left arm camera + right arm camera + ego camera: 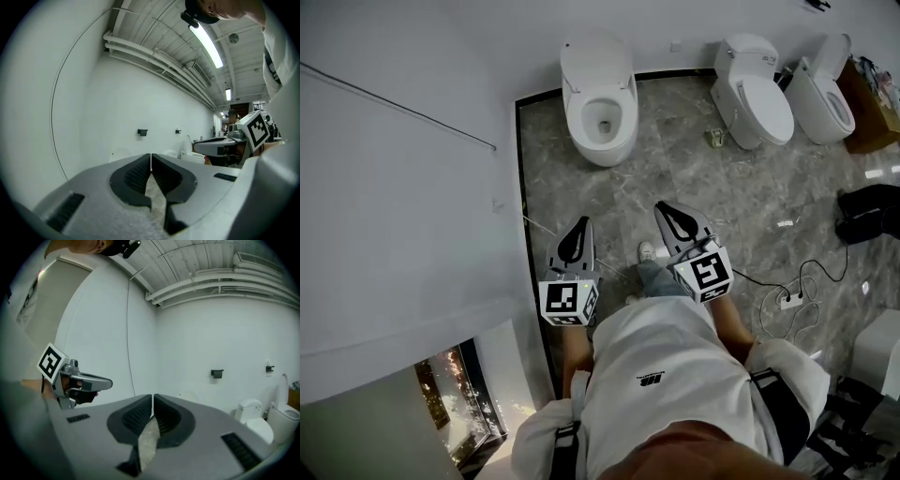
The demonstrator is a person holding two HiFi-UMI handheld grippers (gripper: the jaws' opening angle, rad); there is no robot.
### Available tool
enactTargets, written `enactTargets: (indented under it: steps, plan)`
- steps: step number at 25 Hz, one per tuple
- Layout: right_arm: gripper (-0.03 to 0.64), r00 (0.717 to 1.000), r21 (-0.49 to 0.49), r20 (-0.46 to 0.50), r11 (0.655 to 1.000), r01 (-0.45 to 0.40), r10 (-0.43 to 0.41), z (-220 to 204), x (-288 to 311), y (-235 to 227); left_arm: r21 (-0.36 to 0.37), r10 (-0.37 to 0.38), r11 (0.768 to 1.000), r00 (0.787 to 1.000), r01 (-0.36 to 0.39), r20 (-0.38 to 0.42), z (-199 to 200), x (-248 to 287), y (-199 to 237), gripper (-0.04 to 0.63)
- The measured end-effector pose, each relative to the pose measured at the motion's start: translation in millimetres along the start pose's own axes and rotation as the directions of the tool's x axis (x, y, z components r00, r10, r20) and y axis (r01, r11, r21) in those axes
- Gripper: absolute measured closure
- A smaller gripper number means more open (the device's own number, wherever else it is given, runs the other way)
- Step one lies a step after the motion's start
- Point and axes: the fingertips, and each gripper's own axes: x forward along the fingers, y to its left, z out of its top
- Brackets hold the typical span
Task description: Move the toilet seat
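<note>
While left gripper (pixel 580 226) and right gripper (pixel 667 212) fingers sit together, empty, I judge the toilet seat (pixel 624 120) stiff, hinged, slick. I'd take its front edge.

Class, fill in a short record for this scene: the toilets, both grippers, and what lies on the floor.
Toilet count: three
Left toilet: lid up, bowl open
Middle toilet: lid down
Right toilet: lid down
Left gripper: shut, empty
Right gripper: shut, empty
Floor: power strip with its lead
</note>
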Motion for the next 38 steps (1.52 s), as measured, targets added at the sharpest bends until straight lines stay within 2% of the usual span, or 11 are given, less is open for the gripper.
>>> enactTargets:
  steps: [16,27,38]
  plan:
    - [0.581,0.997,-0.021,0.032,0.998,-0.063,0.064,25.9,64.4,-109.4,0.055,0.07,0.996,0.998,-0.07,0.003,38.7,114.4,1.7,0.563]
    - [0.581,0.997,-0.012,0.02,0.997,-0.07,0.07,24.8,98.0,-141.9,0.061,0.097,0.993,0.995,-0.096,-0.016,37.6,157.8,19.4,0.563]
    - [0.581,0.999,-0.037,0.015,0.999,-0.035,0.035,32.7,172.6,-156.1,0.06,0.061,0.996,0.998,-0.062,0.007,45.3,213.7,73.5,0.563]
